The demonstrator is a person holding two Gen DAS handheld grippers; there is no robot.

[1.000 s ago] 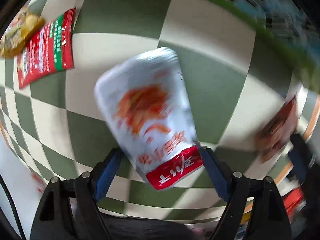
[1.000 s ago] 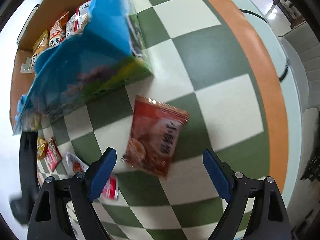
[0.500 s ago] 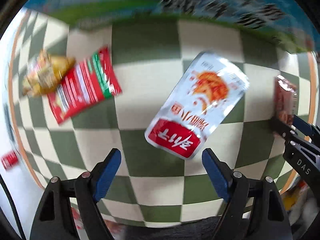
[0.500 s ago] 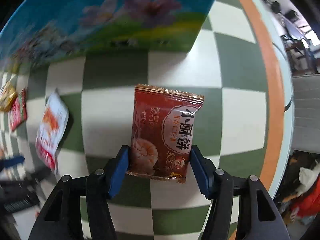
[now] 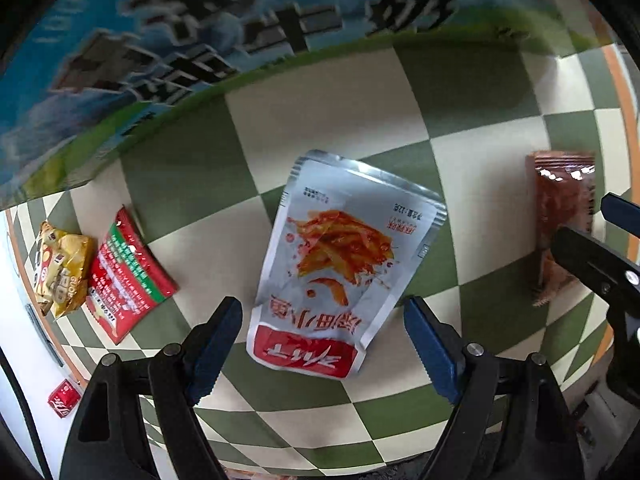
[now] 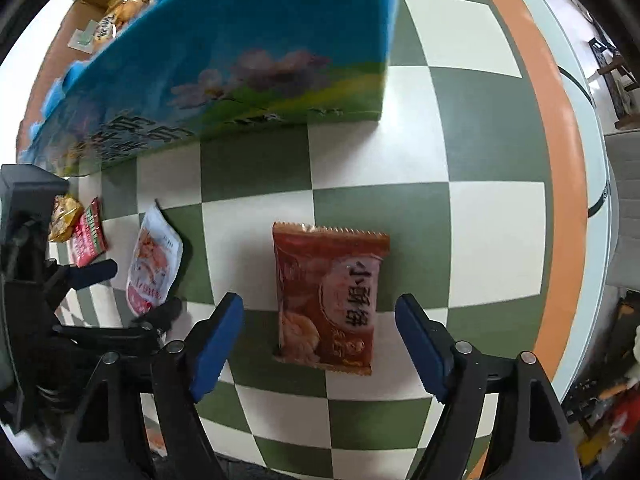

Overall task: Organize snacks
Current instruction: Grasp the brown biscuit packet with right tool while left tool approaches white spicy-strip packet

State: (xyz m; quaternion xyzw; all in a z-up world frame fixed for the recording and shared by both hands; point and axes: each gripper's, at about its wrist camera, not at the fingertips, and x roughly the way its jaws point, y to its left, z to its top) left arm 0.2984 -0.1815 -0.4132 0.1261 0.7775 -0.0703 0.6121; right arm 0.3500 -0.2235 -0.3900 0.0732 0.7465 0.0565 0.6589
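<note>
The left tongs (image 5: 322, 346) stand apart over the silver snack pouch (image 5: 346, 258), which lies flat on the checkered counter (image 5: 472, 100) with bare squares on every side, the blue box (image 5: 192, 40) walling the far edge. The right tongs (image 6: 319, 340), jaws just opened, straddle the red biscuit packet (image 6: 330, 296) without touching it, near the counter's orange rim (image 6: 560, 152). The box print is blurred; the yellow packet (image 5: 62, 266) and red sachet (image 5: 126, 276) sit near the left edge.

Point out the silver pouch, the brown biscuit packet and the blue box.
silver pouch (image 5: 344, 264): left wrist view, printed middle.
brown biscuit packet (image 6: 328, 296): right wrist view, centre of front.
blue box (image 6: 240, 52): right wrist view, side wall.
</note>
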